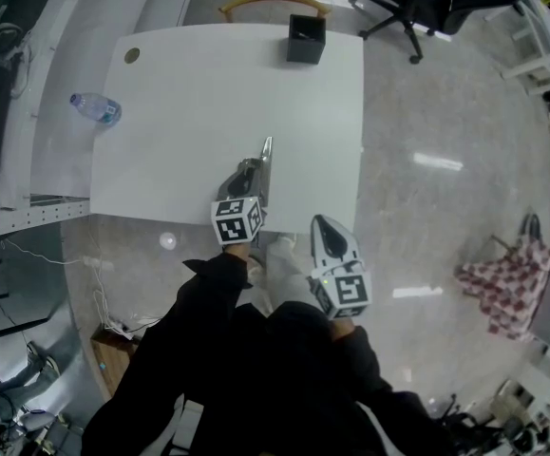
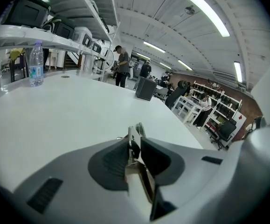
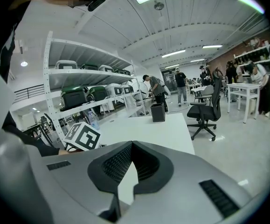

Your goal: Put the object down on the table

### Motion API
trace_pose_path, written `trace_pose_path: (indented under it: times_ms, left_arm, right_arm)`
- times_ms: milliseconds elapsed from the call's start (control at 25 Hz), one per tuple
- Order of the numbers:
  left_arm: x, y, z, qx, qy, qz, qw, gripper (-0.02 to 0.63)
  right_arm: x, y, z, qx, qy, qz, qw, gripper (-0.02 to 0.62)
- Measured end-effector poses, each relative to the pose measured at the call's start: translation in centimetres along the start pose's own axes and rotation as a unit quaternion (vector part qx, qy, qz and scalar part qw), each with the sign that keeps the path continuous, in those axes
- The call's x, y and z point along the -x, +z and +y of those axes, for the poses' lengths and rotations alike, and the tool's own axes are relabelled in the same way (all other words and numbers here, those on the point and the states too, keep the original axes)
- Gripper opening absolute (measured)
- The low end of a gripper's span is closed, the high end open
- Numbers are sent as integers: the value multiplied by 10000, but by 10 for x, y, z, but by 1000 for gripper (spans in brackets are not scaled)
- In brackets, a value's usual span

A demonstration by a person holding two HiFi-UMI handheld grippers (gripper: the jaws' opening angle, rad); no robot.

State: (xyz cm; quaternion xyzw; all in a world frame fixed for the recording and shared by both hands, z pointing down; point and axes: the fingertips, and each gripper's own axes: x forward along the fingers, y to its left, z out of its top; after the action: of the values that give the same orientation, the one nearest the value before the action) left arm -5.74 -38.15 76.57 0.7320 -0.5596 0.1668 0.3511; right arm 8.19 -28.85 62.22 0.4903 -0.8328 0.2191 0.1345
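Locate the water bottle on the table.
In the head view the water bottle stands at the left edge of the white table, far left of the black box on the far edge.

A white table point(image 1: 189, 93) carries a water bottle point(image 1: 95, 108) lying at its 9 o'clock edge and a black box point(image 1: 306, 38) standing at its 1 o'clock edge. At 6 o'clock the left gripper point(image 1: 253, 174) reaches over the tabletop, with a slim metal piece point(image 1: 267, 152) jutting from its tip toward 12. The right gripper point(image 1: 324, 228) is off the 5 o'clock corner, above the floor point(image 1: 426, 160).
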Motion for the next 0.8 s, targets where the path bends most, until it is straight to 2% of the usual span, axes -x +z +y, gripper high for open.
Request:
trace_pose_path:
  times_ms: [120, 240, 800]
  left_arm:
    - [2, 2, 2, -47, 97, -7, 9999, 122]
    - [9, 9, 1, -149, 82, -126, 9998, 153]
    - [74, 53, -25, -280, -206, -725, 9968, 156]
  right_arm:
    - [0, 1, 1, 9, 26, -9, 10000, -12]
    - [1, 3, 2, 12, 44, -49, 10000, -12]
    - [22, 35, 18, 178, -61, -423, 9989, -12]
